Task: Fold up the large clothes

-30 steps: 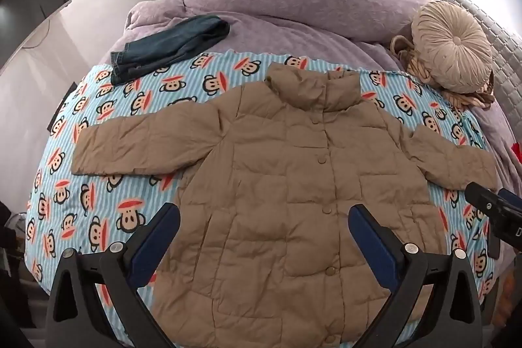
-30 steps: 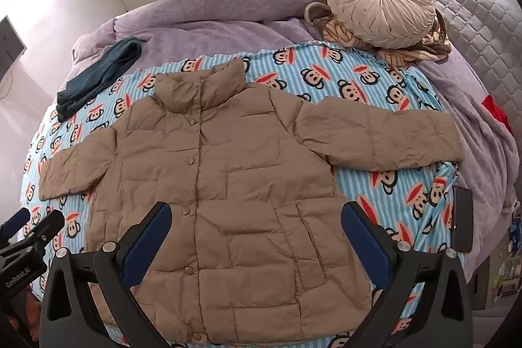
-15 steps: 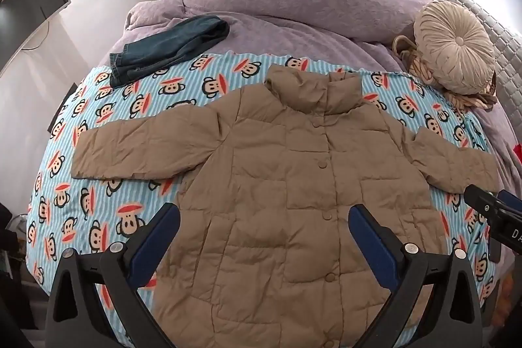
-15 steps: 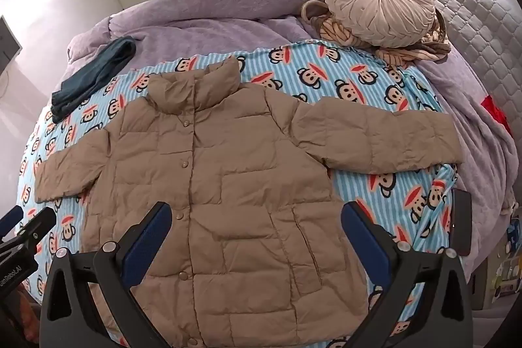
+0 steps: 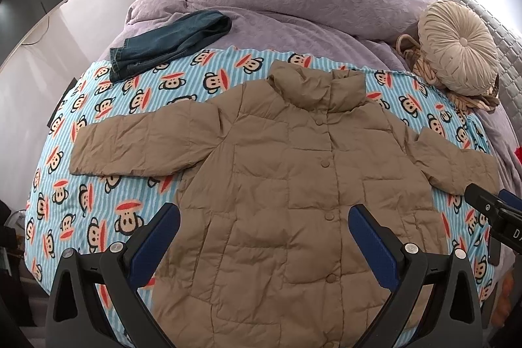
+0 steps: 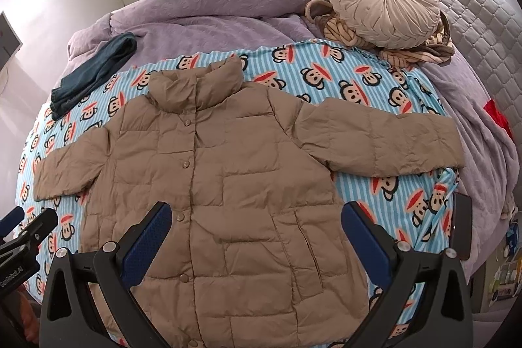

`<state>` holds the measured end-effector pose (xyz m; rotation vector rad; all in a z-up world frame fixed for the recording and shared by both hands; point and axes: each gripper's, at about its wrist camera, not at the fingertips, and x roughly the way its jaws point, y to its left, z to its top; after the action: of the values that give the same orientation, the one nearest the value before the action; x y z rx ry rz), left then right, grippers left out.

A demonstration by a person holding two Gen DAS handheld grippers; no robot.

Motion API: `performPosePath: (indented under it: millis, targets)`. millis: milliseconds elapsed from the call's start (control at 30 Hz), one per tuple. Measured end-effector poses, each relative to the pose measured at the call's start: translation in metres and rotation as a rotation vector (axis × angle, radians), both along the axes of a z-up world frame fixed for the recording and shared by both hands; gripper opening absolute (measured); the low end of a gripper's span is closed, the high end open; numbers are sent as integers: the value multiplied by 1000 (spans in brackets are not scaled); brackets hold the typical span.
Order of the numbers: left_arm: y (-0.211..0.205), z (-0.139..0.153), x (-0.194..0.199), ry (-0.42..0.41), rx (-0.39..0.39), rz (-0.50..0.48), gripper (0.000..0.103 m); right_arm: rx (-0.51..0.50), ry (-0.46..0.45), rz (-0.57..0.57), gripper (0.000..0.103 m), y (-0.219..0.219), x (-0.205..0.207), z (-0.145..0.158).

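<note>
A tan quilted puffer jacket (image 5: 293,185) lies flat and buttoned on a blue monkey-print blanket (image 5: 98,201), collar away from me, both sleeves spread out sideways. It also shows in the right wrist view (image 6: 235,178). My left gripper (image 5: 264,230) is open and empty, held above the jacket's lower body. My right gripper (image 6: 256,227) is open and empty, also above the lower body. The right gripper's tip shows at the right edge of the left wrist view (image 5: 489,211); the left gripper's tip shows at the left edge of the right wrist view (image 6: 29,230).
Folded blue jeans (image 5: 169,44) lie at the blanket's far left corner. A round beige cushion (image 5: 456,51) sits on a striped cloth at the far right. A purple quilt (image 5: 277,8) covers the far bed. A dark phone (image 6: 461,227) lies at the blanket's right edge.
Both grippers have drifted slightly; the jacket sits a little lower and more to the left in the right wrist view. Nothing was gripped; the jacket has not moved.
</note>
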<state>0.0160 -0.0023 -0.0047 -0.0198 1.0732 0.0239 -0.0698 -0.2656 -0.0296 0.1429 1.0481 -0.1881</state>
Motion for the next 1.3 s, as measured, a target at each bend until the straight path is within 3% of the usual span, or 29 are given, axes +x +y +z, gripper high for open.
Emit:
performPosePath:
  millis: [1300]
  targets:
    - [2,-3,5,9,4,-7,103,2,5,-4,103,2,4,1]
